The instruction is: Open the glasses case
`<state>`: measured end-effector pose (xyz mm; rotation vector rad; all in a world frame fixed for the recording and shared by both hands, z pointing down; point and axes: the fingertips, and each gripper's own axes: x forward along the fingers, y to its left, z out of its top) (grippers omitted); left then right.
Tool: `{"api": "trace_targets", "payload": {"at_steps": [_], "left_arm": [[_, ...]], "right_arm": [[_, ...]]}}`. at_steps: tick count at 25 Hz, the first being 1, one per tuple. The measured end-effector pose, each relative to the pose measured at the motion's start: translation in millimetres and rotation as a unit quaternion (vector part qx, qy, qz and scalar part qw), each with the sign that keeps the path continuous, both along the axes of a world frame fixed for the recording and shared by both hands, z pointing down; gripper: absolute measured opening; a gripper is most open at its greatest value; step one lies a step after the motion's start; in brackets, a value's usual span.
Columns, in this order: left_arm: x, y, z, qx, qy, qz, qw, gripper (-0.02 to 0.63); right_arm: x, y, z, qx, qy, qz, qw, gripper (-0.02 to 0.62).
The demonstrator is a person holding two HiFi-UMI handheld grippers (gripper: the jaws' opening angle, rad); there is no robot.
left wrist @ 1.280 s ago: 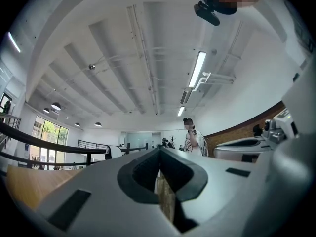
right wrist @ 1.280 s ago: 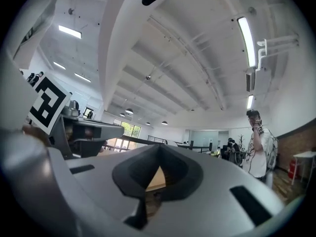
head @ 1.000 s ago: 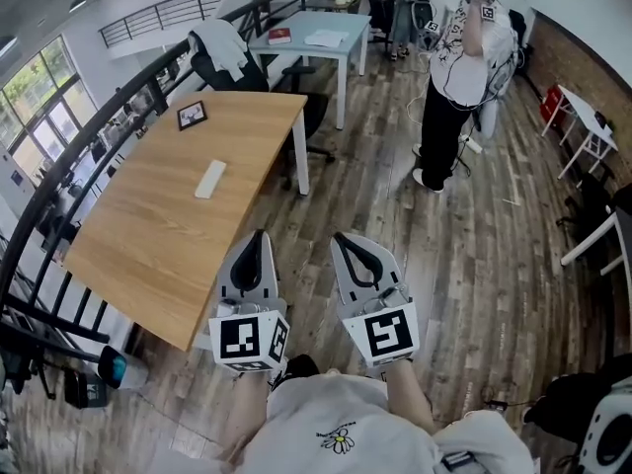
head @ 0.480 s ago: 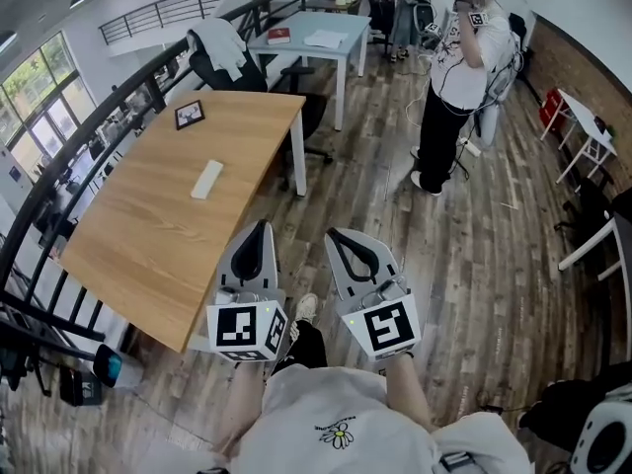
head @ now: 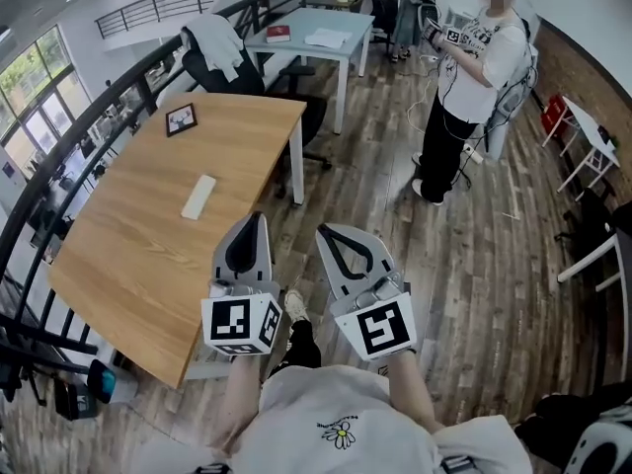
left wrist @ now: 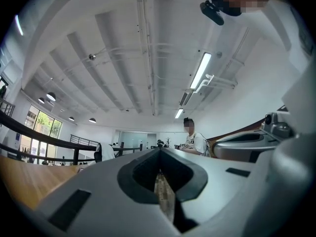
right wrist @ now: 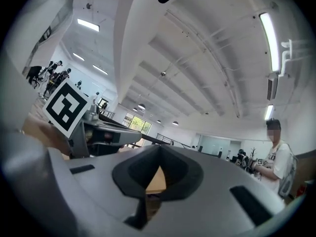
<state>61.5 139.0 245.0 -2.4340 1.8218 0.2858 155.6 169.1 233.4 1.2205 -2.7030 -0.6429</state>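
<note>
The glasses case point(head: 198, 197) is a slim white oblong lying flat on the wooden table point(head: 138, 255), left of and beyond both grippers. My left gripper point(head: 256, 219) hangs over the table's right edge, shut, with nothing between its jaws. Beside it, over the plank floor, my right gripper point(head: 325, 231) is shut and empty too. In the left gripper view the left gripper point(left wrist: 159, 153) points level across the room with its jaws meeting. The right gripper point(right wrist: 159, 150) looks the same in the right gripper view. Neither gripper touches the case.
A small dark picture frame point(head: 181, 119) lies at the table's far end. A black railing point(head: 69, 176) runs along the left. A person point(head: 472, 77) stands at the far right. Behind the table are a chair with a white garment point(head: 219, 45) and a grey desk point(head: 308, 34).
The person holding the grippers has stepped forward, and both grippers have come nearer the table's right edge. The case now lies closer to the left gripper. Both grippers stay shut.
</note>
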Motion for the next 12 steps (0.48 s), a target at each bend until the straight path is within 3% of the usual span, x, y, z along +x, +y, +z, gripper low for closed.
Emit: {"api": "trace_targets", "payload": {"at_steps": [4, 7, 12], "left_arm": [[-5.6, -55.9, -3.7, 0.017, -0.022, -0.005, 0.9996, 0.017], [-23.8, -104.4, -11.0, 0.042, -0.022, -0.019, 0.9987, 0.016], [-66.9, -202.5, -9.1, 0.011, -0.040, -0.023, 0.9989, 0.017]], "right_arm": [[-9.6, -62.1, 1.1, -0.025, -0.039, -0.012, 0.999, 0.006], [-29.9, -117.5, 2.6, -0.052, -0.066, -0.047, 0.995, 0.007], [-80.4, -225.9, -9.8, -0.054, -0.083, -0.073, 0.992, 0.007]]}}
